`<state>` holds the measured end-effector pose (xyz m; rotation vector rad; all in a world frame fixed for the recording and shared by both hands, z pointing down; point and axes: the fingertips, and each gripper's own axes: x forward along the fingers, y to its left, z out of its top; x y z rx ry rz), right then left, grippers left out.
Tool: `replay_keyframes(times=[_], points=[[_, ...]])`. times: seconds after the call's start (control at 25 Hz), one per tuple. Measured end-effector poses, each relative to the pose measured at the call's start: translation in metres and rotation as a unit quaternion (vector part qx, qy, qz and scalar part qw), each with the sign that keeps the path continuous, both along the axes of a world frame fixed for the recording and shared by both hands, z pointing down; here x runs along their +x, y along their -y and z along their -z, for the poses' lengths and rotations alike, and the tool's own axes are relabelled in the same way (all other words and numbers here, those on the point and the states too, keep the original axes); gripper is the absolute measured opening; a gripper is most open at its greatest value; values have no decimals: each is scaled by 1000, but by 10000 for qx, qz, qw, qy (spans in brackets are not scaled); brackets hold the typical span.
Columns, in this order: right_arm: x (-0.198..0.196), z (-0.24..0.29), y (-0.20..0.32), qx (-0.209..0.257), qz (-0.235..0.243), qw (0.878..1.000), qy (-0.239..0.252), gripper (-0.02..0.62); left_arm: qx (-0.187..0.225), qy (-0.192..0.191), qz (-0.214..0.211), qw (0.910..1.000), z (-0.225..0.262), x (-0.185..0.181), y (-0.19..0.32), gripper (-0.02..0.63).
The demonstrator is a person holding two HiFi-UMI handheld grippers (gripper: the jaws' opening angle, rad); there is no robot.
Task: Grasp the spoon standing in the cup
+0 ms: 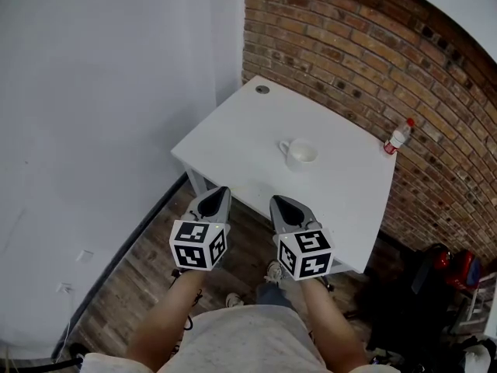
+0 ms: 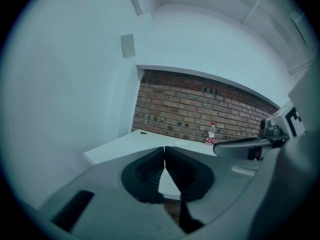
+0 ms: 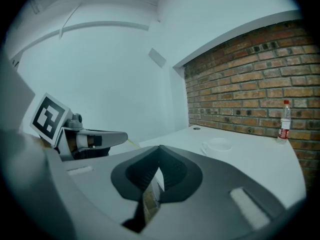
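Observation:
A white cup (image 1: 301, 153) with its handle to the left stands on the white table (image 1: 233, 138); the right gripper view shows the cup (image 3: 218, 145) low and wide. I see no spoon in it in any view. My left gripper (image 1: 221, 193) and right gripper (image 1: 278, 202) hover side by side over the table's near edge, well short of the cup. The left gripper (image 2: 164, 148) has its jaws together with nothing between them. The right gripper (image 3: 159, 147) is likewise shut and empty.
A small bottle with a red cap (image 1: 397, 137) stands at the table's right edge against the brick wall (image 1: 373, 61). A round grommet (image 1: 262, 89) marks the far corner. White wall on the left, wooden floor (image 1: 147, 263) below, dark bags (image 1: 435, 278) at the lower right.

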<state>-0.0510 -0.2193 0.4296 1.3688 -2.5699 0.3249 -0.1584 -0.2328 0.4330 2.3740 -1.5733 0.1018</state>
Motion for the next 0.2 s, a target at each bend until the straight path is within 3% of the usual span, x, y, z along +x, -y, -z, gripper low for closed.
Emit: replay_keyframes(times=[0.2], points=[[0,0,-1,4,-17,10000,0,6,-6,-15,-32,10000,0,2,0,5]])
